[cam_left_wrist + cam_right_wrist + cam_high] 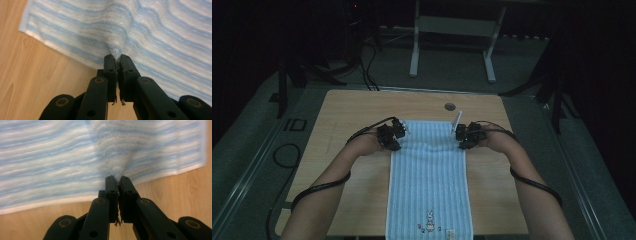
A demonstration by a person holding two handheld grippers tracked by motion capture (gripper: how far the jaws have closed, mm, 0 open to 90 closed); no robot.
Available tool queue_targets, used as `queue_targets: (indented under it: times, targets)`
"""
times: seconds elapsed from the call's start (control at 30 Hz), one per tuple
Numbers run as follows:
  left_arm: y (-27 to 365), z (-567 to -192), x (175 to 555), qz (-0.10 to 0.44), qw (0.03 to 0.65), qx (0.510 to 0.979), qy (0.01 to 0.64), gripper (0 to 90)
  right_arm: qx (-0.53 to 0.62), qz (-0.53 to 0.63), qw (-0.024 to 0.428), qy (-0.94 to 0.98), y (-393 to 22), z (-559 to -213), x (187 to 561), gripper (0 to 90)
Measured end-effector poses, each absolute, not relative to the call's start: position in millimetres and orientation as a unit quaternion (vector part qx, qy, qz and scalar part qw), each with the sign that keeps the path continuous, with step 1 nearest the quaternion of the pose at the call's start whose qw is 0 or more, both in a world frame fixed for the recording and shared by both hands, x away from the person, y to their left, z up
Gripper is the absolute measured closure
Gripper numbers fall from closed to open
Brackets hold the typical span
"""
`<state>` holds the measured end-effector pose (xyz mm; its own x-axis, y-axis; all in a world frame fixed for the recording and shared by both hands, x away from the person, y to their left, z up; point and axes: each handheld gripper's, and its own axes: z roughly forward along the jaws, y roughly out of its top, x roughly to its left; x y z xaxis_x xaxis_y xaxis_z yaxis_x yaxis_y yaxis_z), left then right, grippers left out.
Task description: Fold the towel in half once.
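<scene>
A light blue striped towel [429, 175] lies lengthwise down the middle of the wooden table [347, 115], with a small rabbit print near its front end. My left gripper [393, 136] is at the towel's left edge near the far end, shut on a pinch of the towel [117, 37]. My right gripper [463, 136] is at the right edge opposite, shut on a pinch of the towel [115, 152]. In both gripper views the cloth puckers up into the closed jaws. The left gripper [115, 58] and the right gripper [116, 178] are both just above the wood.
A round grommet hole [450, 106] sits in the table near its far edge. Bare wood [337, 165] lies on both sides of the towel. Cables [319, 187] trail along both forearms. A white desk frame [452, 45] stands on the floor beyond the table.
</scene>
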<state>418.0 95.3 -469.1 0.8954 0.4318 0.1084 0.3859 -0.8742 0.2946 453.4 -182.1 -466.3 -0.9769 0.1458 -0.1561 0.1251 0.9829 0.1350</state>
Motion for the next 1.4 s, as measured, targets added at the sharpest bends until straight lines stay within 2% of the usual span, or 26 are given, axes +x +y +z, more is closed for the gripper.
queue_targets:
  times: [0.13, 0.4, 0.67, 1.0, 1.2, 1.27, 1.3, 1.33, 1.37, 1.4]
  targets:
    - [105, -457, 392, 0.097, 0.16, 0.959, 0.212, 84.0, 0.049, 0.067, 0.094, 0.992, -185, -457, 426, 86.2]
    - [108, -464, 349, 0.084, 0.154, 0.966, 0.188, 82.9, -0.006, 0.077, 0.108, 0.991, -178, -452, 372, 86.1]
    - [108, -486, 325, 0.052, 0.139, 0.975, 0.163, 81.0, -0.044, 0.069, 0.07, 0.994, -169, -479, 329, 86.0]
    - [108, -513, 320, 0.009, 0.127, 0.979, 0.159, 81.0, -0.035, 0.052, 0.036, 0.997, -178, -512, 321, 86.0]
    - [105, -514, 321, -0.008, 0.126, 0.979, 0.16, 79.5, -0.032, 0.05, 0.027, 0.998, -178, -512, 321, 82.5]
    - [106, -505, 323, -0.016, 0.129, 0.978, 0.16, 72.9, -0.034, 0.048, 0.029, 0.998, -179, -505, 321, 76.6]
    - [106, -505, 323, -0.016, 0.129, 0.978, 0.16, 67.9, -0.034, 0.048, 0.029, 0.998, -179, -505, 321, 76.6]
    - [107, -499, 326, -0.014, 0.126, 0.979, 0.158, 67.9, -0.03, 0.056, 0.03, 0.998, -180, -498, 323, 70.5]
    - [109, -490, 332, 0.007, 0.131, 0.978, 0.161, 62.0, -0.021, 0.075, 0.036, 0.996, -184, -484, 330, 68.9]
    - [110, -485, 338, 0.015, 0.134, 0.976, 0.171, 61.5, -0.016, 0.077, 0.038, 0.996, -185, -479, 333, 68.1]
